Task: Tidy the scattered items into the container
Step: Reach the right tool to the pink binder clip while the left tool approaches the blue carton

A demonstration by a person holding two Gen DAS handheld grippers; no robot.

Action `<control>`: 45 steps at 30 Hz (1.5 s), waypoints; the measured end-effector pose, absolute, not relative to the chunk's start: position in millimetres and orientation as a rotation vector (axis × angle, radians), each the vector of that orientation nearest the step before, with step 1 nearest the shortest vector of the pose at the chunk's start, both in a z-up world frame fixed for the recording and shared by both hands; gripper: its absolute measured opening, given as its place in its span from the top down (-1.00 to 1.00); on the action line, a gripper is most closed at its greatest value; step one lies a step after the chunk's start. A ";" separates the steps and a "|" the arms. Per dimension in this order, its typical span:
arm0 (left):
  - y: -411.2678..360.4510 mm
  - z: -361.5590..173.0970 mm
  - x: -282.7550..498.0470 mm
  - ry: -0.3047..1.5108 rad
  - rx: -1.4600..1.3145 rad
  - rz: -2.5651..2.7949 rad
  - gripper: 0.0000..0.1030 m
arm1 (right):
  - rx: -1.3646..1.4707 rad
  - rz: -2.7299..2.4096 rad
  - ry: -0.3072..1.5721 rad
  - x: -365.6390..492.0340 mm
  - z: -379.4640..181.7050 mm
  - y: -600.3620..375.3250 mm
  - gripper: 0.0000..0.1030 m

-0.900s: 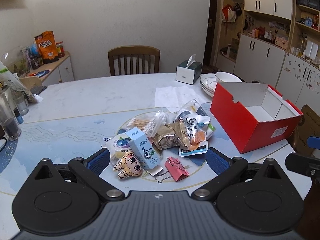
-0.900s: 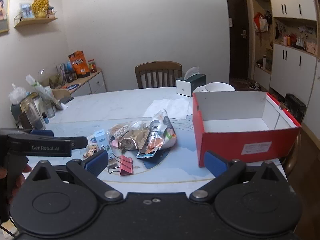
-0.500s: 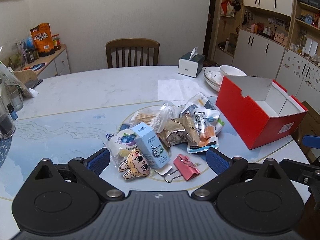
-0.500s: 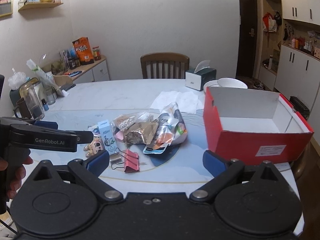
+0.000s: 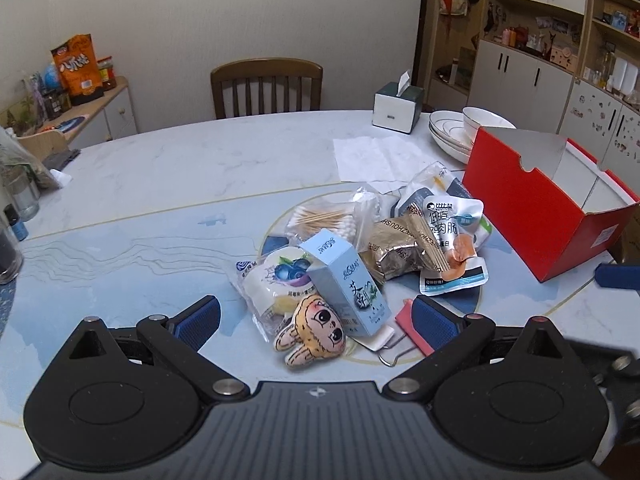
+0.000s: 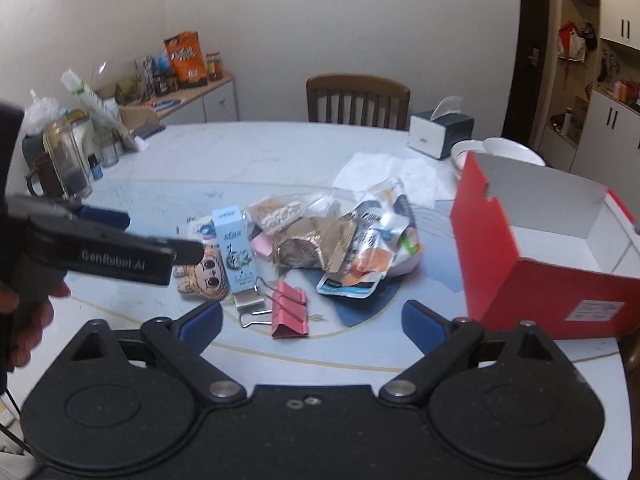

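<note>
A pile of small items lies mid-table: a light blue carton point(image 5: 348, 284) point(image 6: 236, 256), a cartoon plush face point(image 5: 314, 332) point(image 6: 202, 274), a blueberry snack pack point(image 5: 278, 280), a bag of cotton swabs point(image 5: 324, 220), a gold foil pouch point(image 5: 394, 252) point(image 6: 316, 246), a sausage packet point(image 5: 452, 248) point(image 6: 362, 268) and pink binder clips point(image 6: 290, 310). The red open box point(image 5: 532, 208) point(image 6: 552, 264) stands at the right, empty. My left gripper point(image 5: 316, 320) is open just before the plush. My right gripper point(image 6: 312, 322) is open before the clips.
A tissue box point(image 5: 398, 106), stacked white bowls point(image 5: 468, 130) and a paper napkin point(image 5: 376, 156) sit behind the pile. Jars and a glass mug point(image 6: 66, 164) stand at the table's left edge. A wooden chair point(image 5: 266, 88) is at the far side.
Both grippers have moved forward and lower toward the pile, which now looks larger. Both stay open and empty.
</note>
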State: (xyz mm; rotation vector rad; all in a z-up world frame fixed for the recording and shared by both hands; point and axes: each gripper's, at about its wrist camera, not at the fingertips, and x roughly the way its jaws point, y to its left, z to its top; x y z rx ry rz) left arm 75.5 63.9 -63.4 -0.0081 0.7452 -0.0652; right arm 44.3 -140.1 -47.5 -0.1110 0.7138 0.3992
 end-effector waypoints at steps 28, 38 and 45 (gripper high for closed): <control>58.8 -100.5 145.1 0.829 0.003 -0.223 -0.49 | -0.131 0.366 0.866 102.0 -113.2 -95.7 -0.39; 59.8 -98.9 151.0 0.831 -0.005 -0.238 -0.10 | -0.092 0.360 0.911 114.6 -121.5 -94.7 -0.05; 60.8 -98.8 152.0 0.836 -0.017 -0.243 0.05 | -0.091 0.366 0.930 117.2 -122.7 -91.2 0.07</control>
